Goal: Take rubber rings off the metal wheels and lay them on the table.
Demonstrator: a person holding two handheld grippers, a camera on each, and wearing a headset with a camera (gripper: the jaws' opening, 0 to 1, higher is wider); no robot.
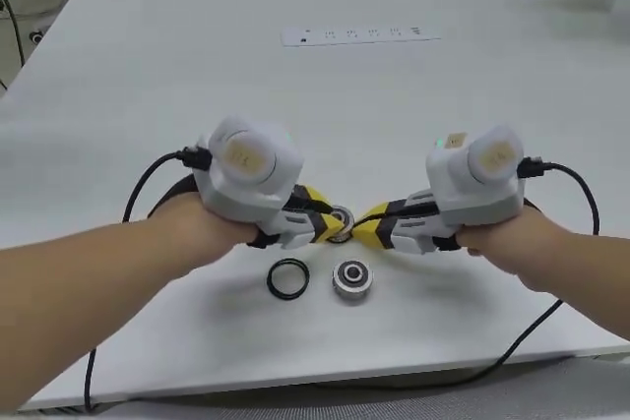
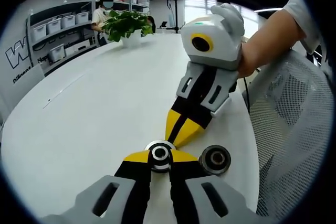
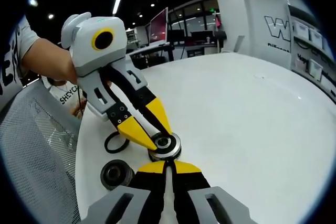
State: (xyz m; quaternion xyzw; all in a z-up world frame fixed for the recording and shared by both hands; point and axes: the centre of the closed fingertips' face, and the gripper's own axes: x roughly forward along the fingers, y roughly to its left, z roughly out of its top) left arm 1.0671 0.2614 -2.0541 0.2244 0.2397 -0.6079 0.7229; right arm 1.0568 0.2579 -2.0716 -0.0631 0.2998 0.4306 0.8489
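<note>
Table (image 1: 197,66) was white and broad. All the work items sat close to its near edge, about midway along it.

We logged the left gripper (image 1: 326,227) as clenched on a metal wheel (image 1: 341,220). In the left gripper view its two yellow tips sat on opposite sides of the wheel's rim, touching it. The right gripper (image 1: 362,224) came in from the opposite side with its jaws pressed together and the paired tips against the part of the rim facing it. We could not tell whether those tips pinched any rubber, or whether the wheel rested on the table or hung just above it.

Between that wheel and the table's near edge we noted two items lying flat. A black rubber ring (image 1: 288,278) lay by itself on the table, on the left gripper's side. A second wheel (image 1: 352,277) lay just beside it, not touching, with its hub facing up. Its rim looked dark in both gripper views but silvery in the head view, so we could not say whether it carried a ring.

Toward the far edge a white socket strip (image 1: 359,35) was set flush into the table. A potted plant (image 2: 126,23) stood near the far right corner. A grey mesh chair (image 3: 37,140) stood just off the near edge.
</note>
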